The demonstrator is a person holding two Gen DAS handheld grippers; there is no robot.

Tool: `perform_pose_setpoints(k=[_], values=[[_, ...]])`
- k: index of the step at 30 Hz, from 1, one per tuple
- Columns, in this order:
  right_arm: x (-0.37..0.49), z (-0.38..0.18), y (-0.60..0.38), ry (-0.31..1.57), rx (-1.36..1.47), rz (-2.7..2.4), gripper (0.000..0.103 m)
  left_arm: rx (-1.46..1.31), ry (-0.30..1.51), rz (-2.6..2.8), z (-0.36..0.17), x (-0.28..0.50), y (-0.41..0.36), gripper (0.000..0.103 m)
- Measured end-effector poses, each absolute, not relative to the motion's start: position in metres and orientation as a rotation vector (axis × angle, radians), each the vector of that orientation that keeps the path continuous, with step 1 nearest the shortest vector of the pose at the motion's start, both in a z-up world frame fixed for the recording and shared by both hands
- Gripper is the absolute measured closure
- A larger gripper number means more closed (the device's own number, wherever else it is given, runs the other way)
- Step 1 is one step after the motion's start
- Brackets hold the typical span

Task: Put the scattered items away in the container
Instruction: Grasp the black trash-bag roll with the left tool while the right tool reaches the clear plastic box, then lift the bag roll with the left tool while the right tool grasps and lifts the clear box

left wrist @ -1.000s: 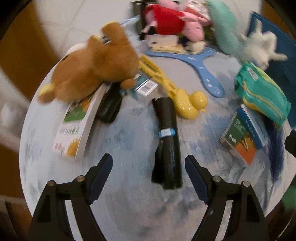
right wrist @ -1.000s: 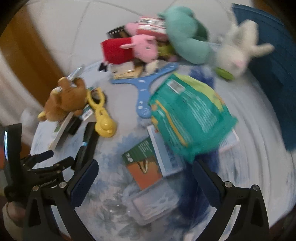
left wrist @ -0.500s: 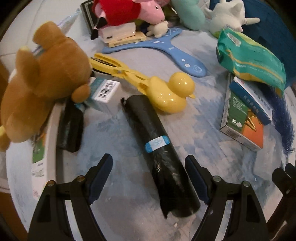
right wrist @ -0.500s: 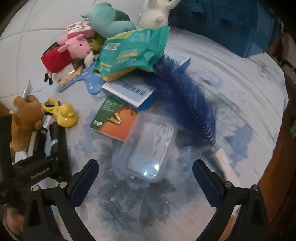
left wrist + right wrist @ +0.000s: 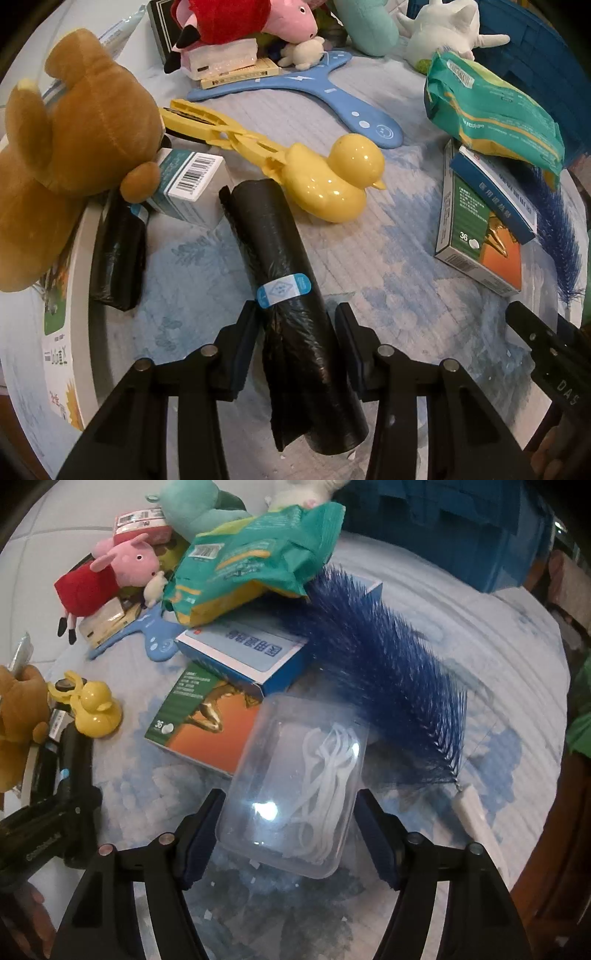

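While both jaws are closing, neither hand-held gripper has a firm hold yet. The left hand-held gripper (image 5: 295,343) straddles the black bin-bag roll (image 5: 291,295) just below its blue label; the pads stand close to its sides, but contact cannot be confirmed. The right hand-held gripper (image 5: 288,834) brackets the near end of a clear plastic box of floss picks (image 5: 299,786), with a sliver of gap visible at each pad. Both items lie on the pale blue-patterned counter (image 5: 388,258). The blue container (image 5: 461,528) stands at the far edge, well apart from both.

Risks noted:
- The roll's loose outer film is crinkled and slack near the jaws; pads may pinch film only, so the roll could unwind or slide out on lifting.
- The clear box is smooth and glossy, and is gripped near one end; it could tip or slip from the pads.
- A blue bristle brush (image 5: 388,686) lies against the box's far side, and a green-and-orange carton (image 5: 207,723) sits beside it; lifting may drag either.
- The yellow duck tongs (image 5: 325,184) touch the roll's far end and may be nudged.
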State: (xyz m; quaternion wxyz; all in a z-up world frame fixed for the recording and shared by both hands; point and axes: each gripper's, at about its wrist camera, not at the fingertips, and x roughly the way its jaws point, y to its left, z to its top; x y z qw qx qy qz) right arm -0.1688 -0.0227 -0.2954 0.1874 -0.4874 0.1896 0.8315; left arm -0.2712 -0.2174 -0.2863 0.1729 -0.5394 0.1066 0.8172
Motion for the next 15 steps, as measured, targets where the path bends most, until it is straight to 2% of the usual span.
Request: perform_pose_setpoints(k=[4, 10, 15], values=[[-0.169, -0.297, -0.032, 0.43, -1.393, 2.346, 0.033, -1.533, 0.293, 2.291, -0.288, -0.265, -0.221, 0.066], [-0.151, -0.289, -0.03, 0.509, -1.39, 2.368, 0.034, -1.511, 0.302, 2.256, -0.273, -0.239, -0.222, 0.069], [-0.138, -0.266, -0.036, 0.495, -1.36, 2.42, 0.035, -1.464, 0.302, 2.232, -0.256, -0.219, -0.214, 0.071]])
